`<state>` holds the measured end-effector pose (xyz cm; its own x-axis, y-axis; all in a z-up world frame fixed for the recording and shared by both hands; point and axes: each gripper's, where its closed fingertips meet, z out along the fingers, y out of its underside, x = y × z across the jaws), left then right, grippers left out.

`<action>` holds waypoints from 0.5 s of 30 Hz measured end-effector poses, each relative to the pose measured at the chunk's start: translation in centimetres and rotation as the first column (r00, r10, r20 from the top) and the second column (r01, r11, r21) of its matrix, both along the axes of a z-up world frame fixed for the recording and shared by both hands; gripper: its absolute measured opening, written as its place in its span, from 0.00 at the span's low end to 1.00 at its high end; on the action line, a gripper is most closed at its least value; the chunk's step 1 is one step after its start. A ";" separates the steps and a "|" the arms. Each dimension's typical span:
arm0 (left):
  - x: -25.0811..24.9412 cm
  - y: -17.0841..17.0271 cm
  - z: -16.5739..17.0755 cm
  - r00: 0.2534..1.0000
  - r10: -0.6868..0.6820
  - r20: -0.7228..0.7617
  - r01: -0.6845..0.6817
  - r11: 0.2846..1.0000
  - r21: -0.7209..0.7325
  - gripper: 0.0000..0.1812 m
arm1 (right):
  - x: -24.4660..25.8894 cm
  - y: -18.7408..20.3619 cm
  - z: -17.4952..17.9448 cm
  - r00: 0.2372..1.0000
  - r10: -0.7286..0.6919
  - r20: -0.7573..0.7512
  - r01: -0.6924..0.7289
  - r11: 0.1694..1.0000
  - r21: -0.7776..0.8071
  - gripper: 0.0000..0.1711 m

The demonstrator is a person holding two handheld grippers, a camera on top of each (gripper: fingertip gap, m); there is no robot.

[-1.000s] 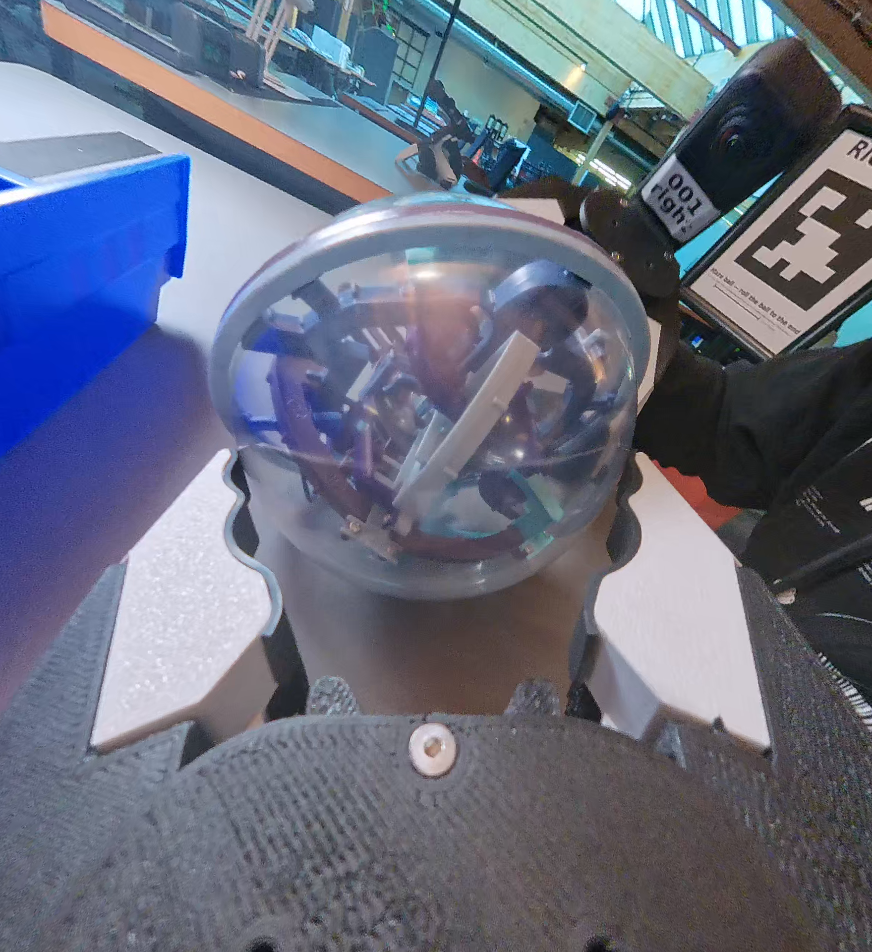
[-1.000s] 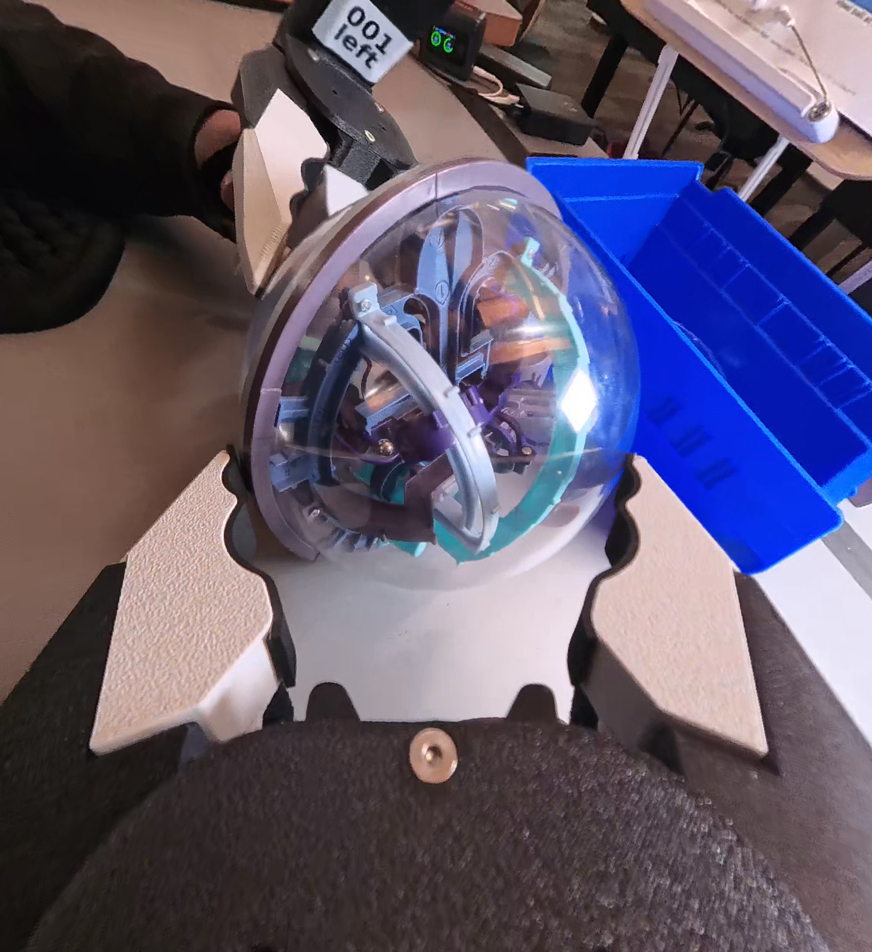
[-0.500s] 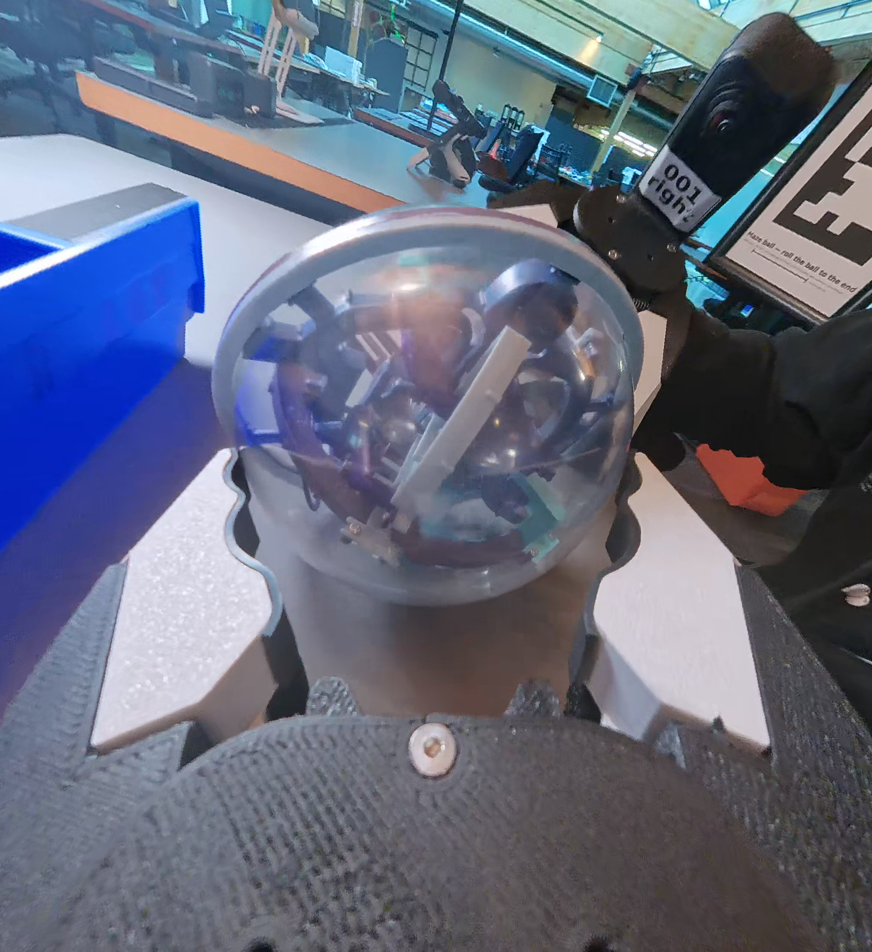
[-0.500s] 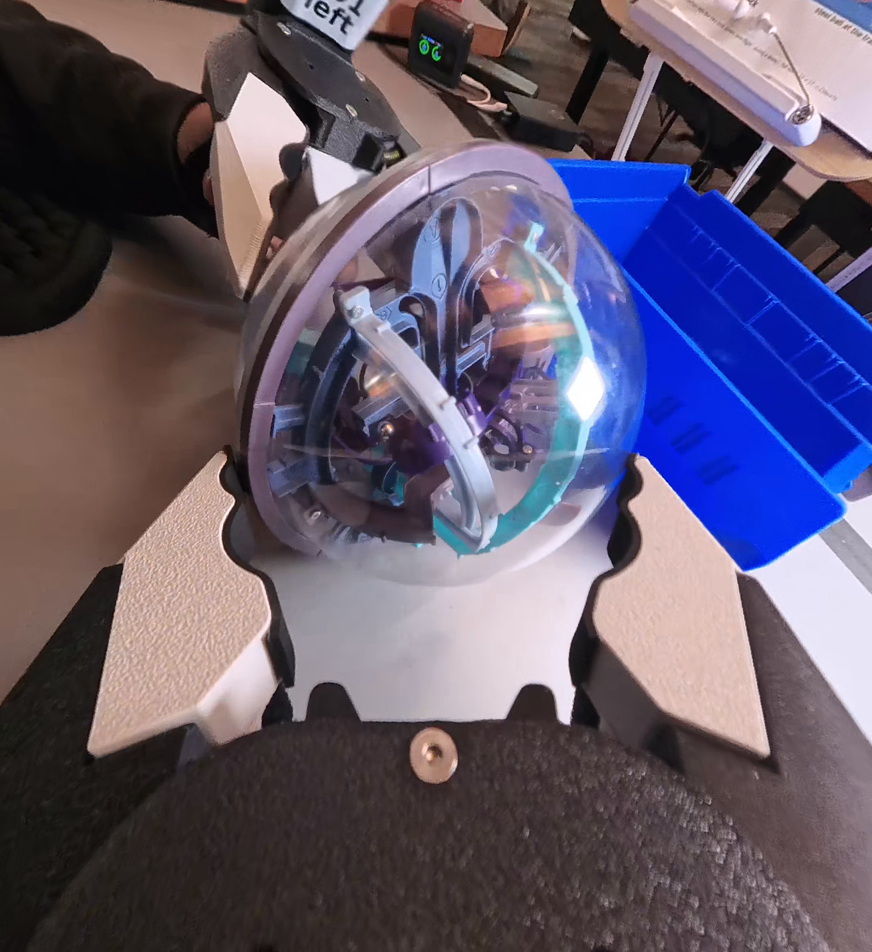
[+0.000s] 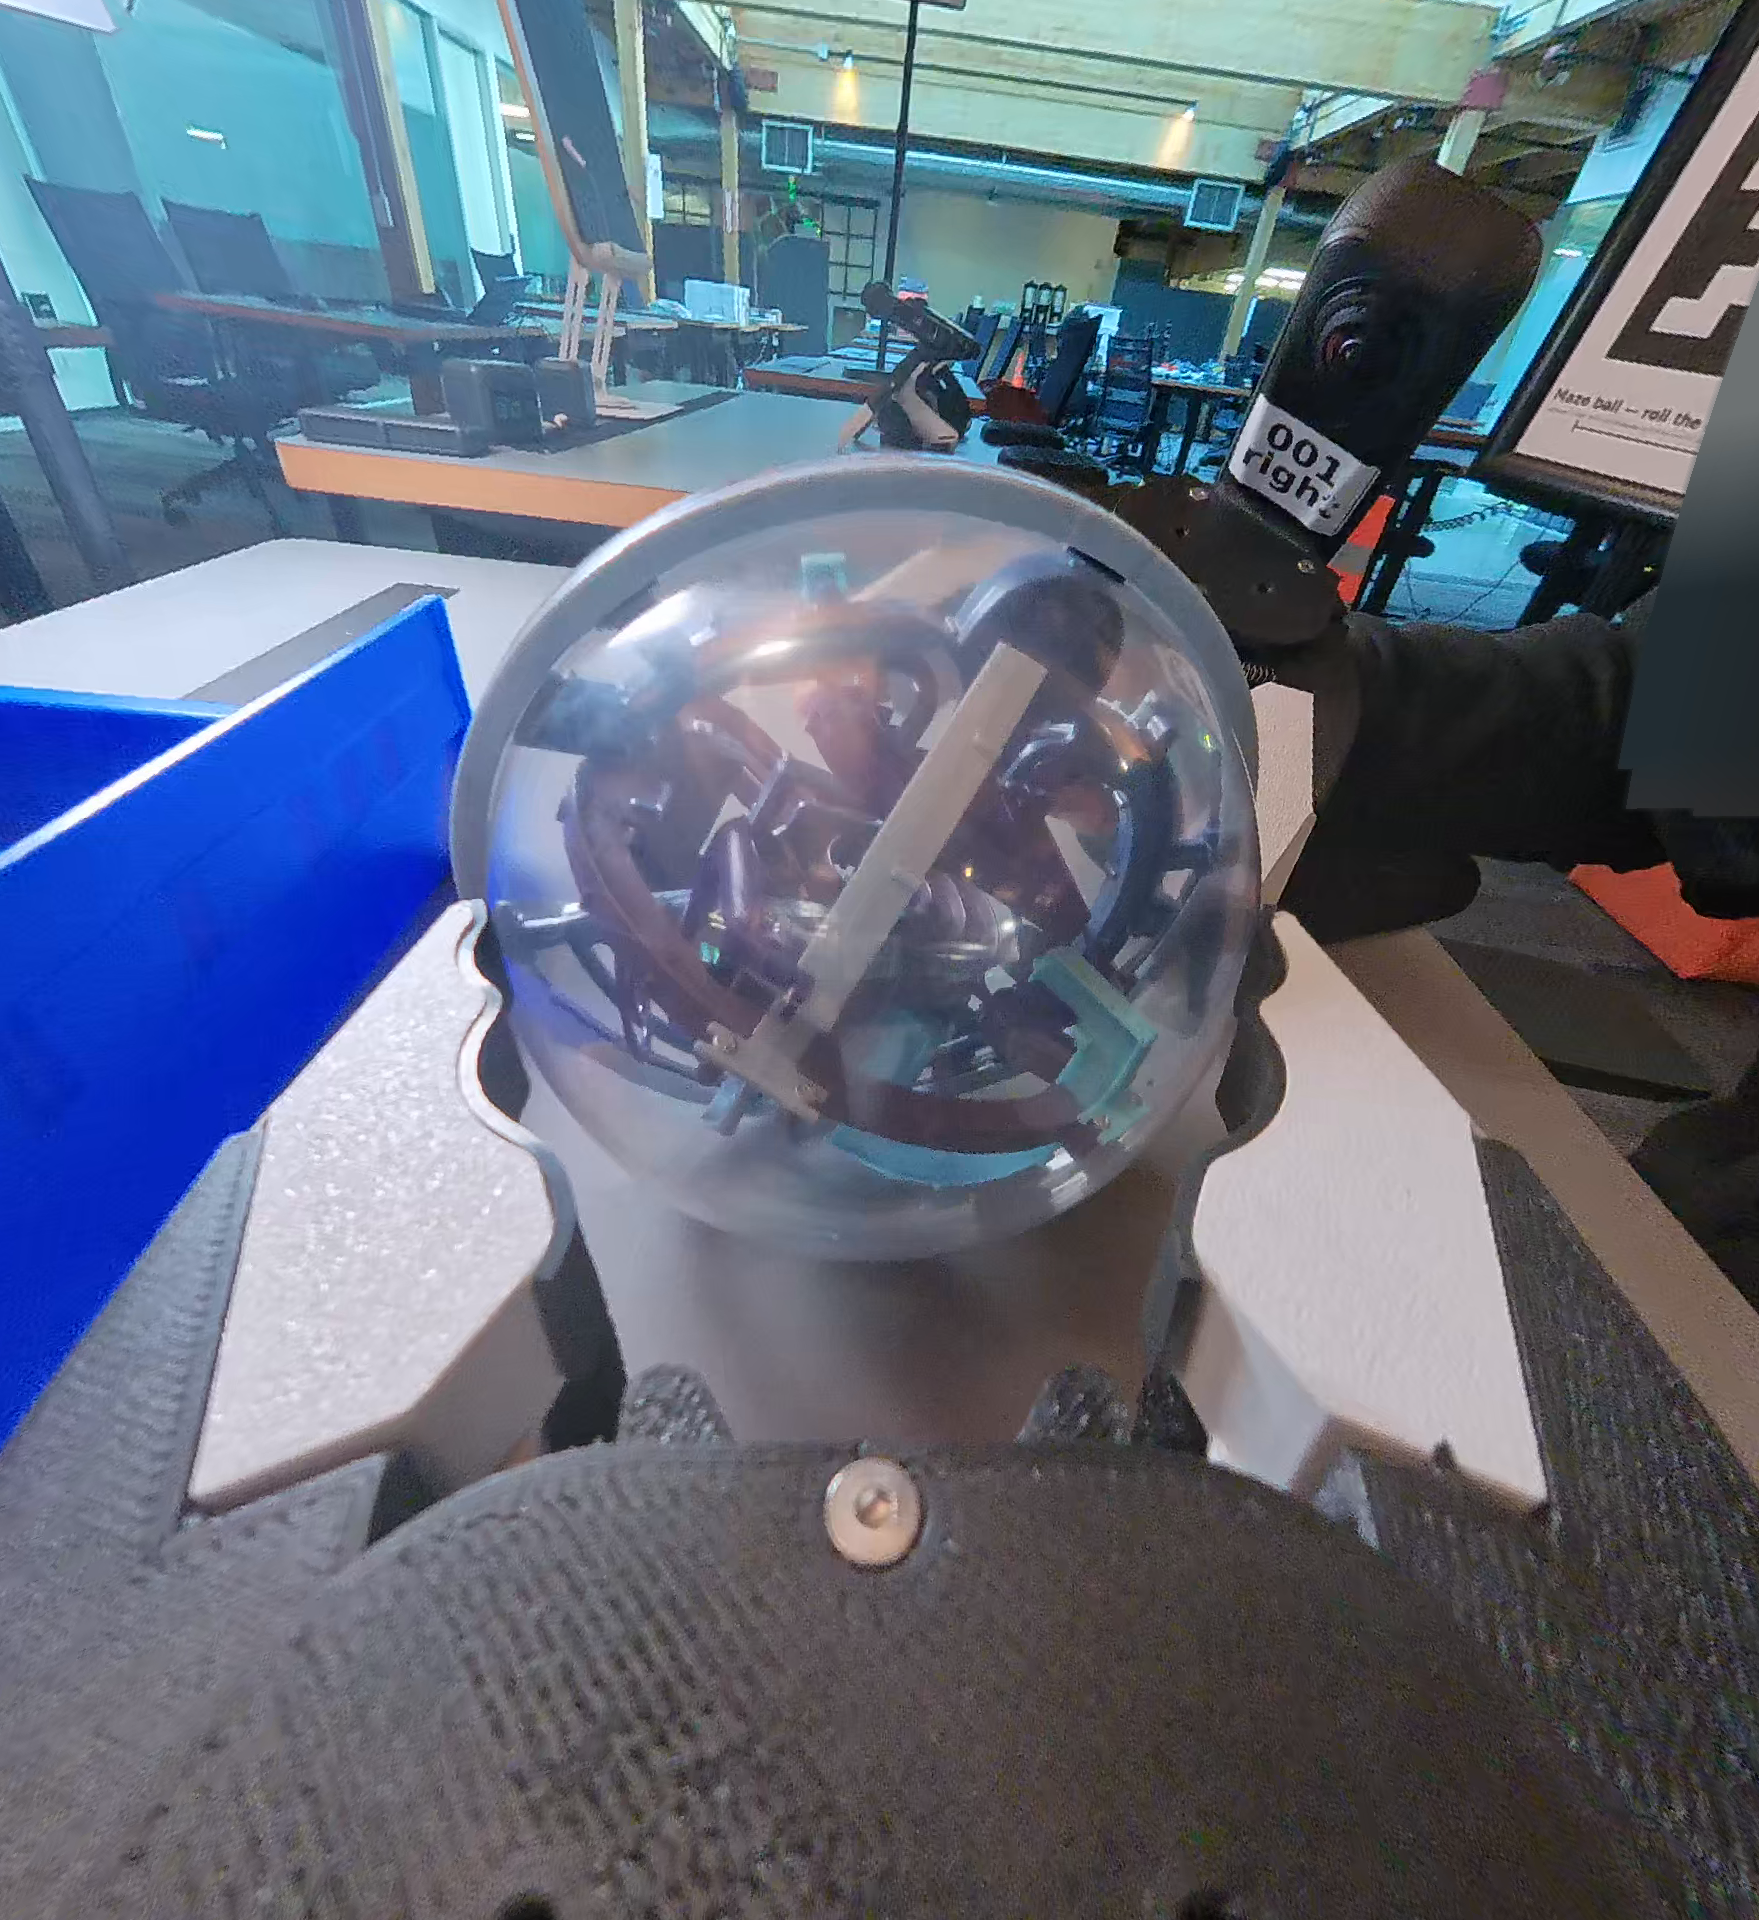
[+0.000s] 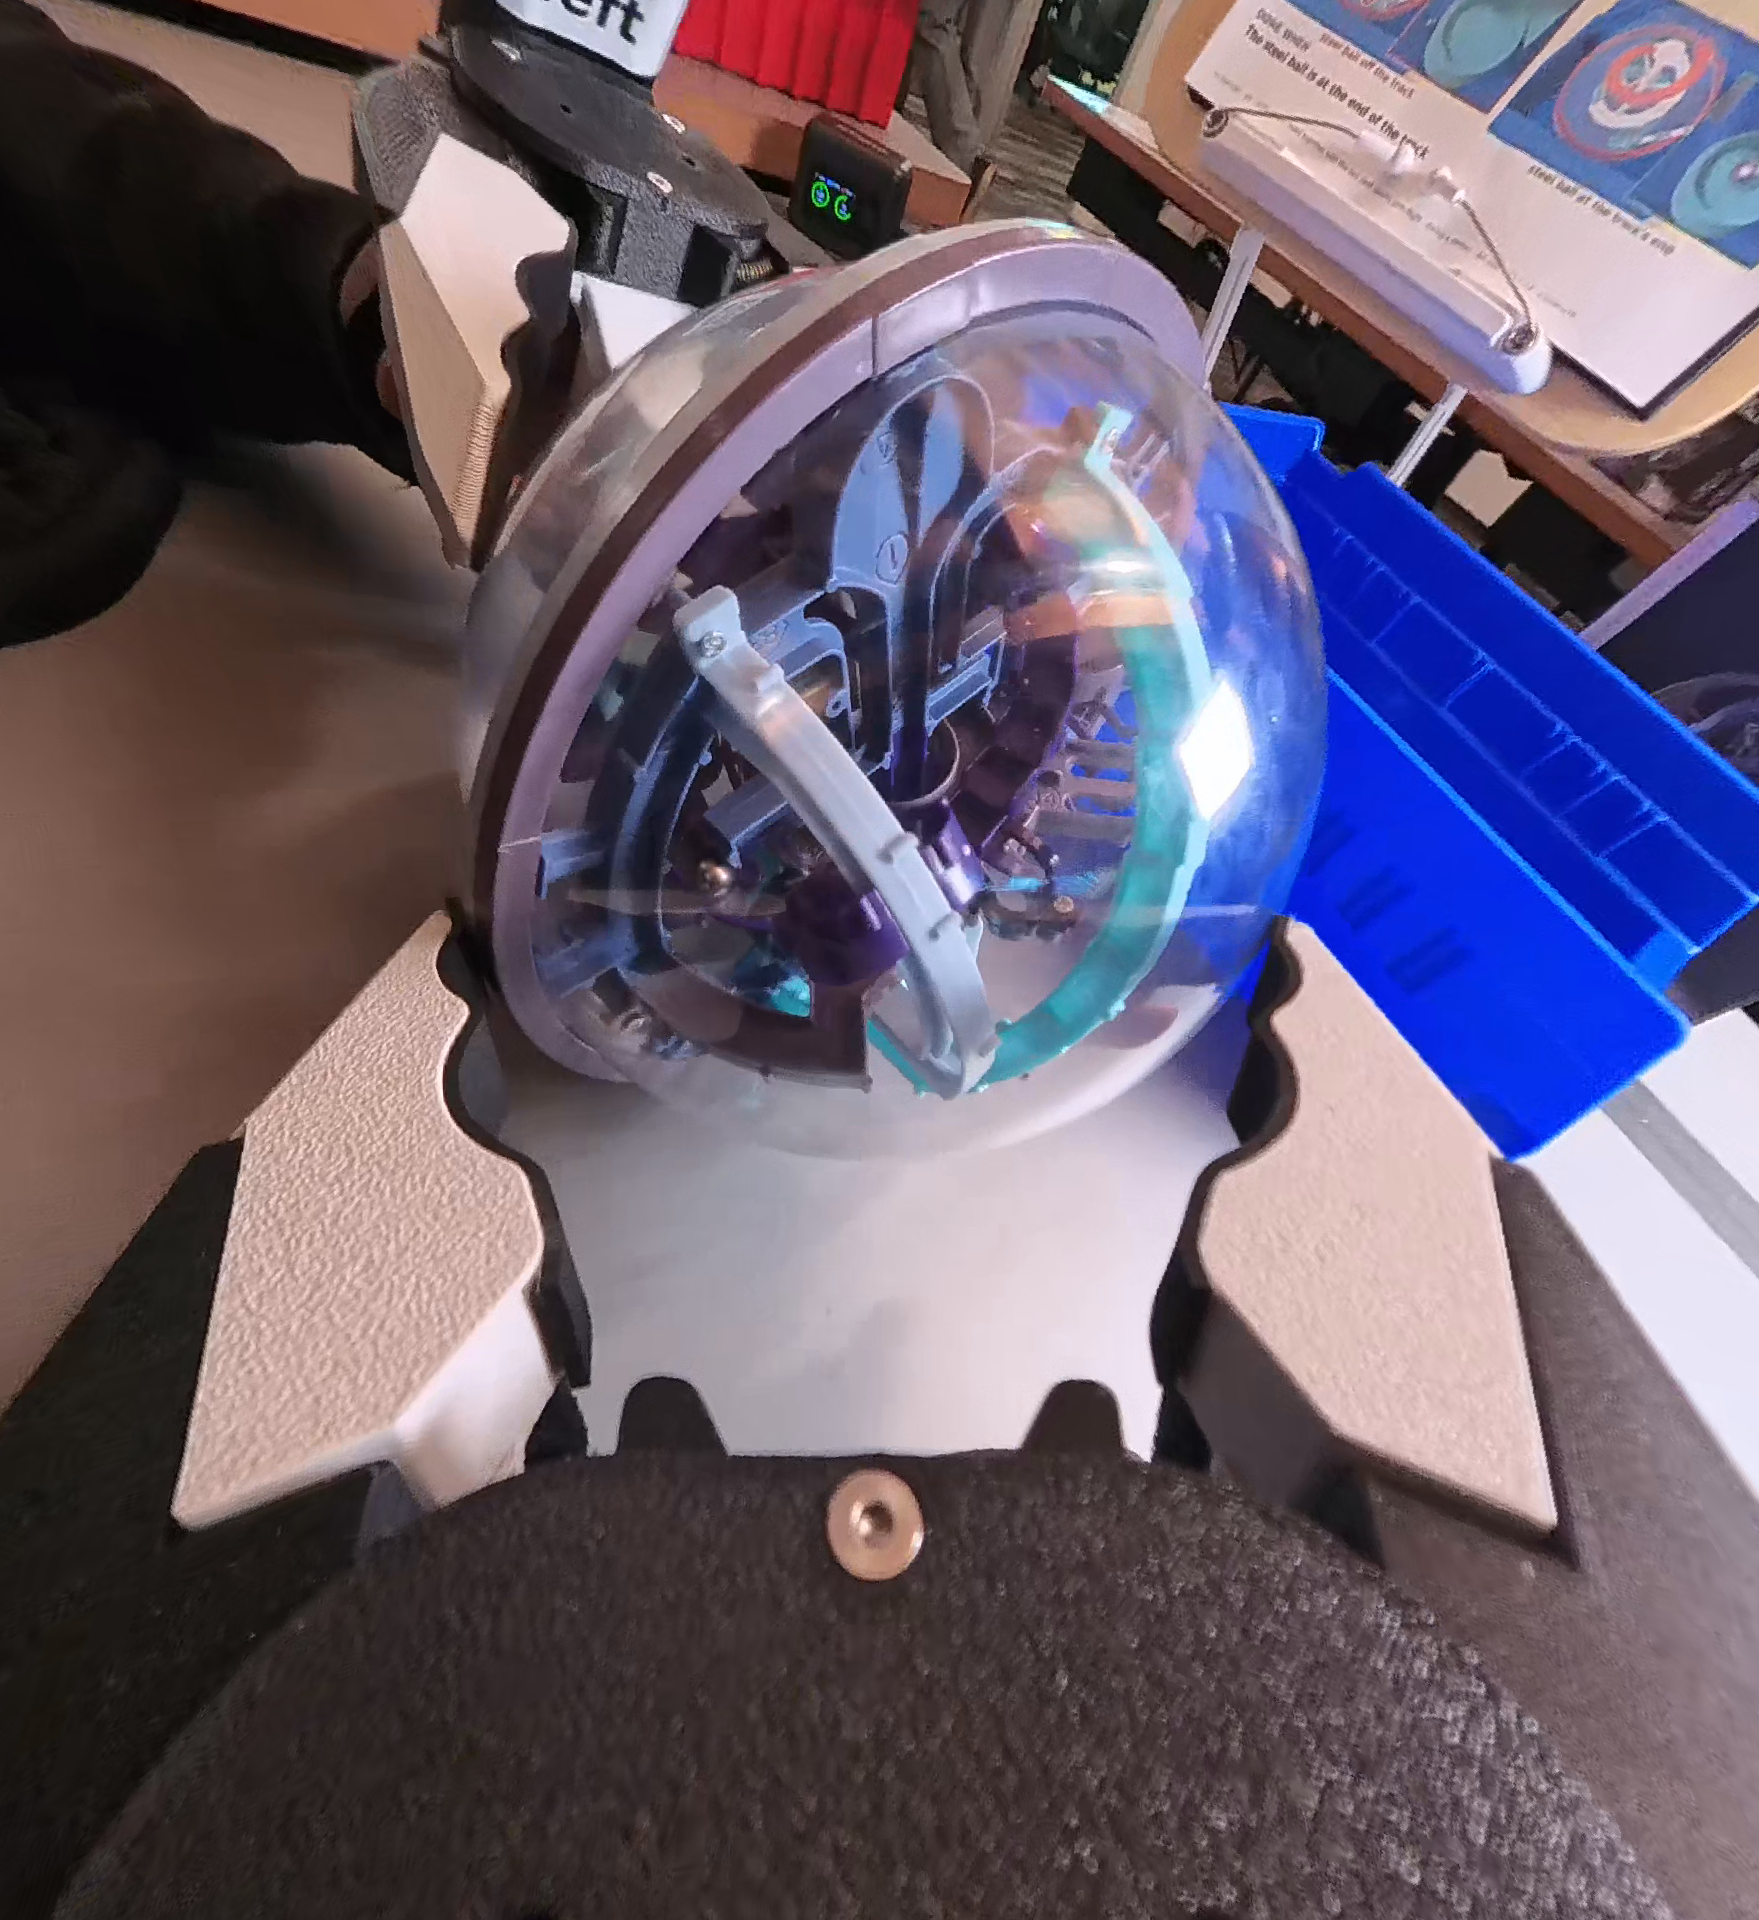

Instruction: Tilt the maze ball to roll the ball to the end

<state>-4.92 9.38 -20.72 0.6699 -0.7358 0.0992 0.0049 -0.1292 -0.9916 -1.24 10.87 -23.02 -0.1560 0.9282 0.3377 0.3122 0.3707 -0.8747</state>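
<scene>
Maze ball [image 6: 885, 717], a clear sphere full of coloured tracks, is held off the tabletop [image 6: 148, 831] between the two grippers, its grey seam ring tipped steeply and the blue bin [image 6: 1498, 831] just beside it. Left gripper [image 5: 859, 997] and right gripper [image 6: 859, 997] each pinch it from opposite sides, fingers spread wide against the shell. What looks like the small steel ball [image 6: 717, 879] sits low near the ring, so I'd tilt slowly, both grippers turning together with even pressure, pausing whenever the ball nears a track edge.
</scene>
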 end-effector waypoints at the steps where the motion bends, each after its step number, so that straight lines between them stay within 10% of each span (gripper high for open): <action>1: -0.1 -0.1 -0.1 1.000 -0.007 0.002 0.007 1.000 0.006 0.75 | 0.0 -0.1 0.1 1.000 0.000 0.000 0.000 1.000 0.014 0.82; 15: 0.3 -0.5 -2.7 0.986 -0.104 0.133 0.134 0.959 -0.249 0.76 | -0.3 -0.7 1.4 0.980 0.076 0.184 -0.064 0.995 -0.072 0.82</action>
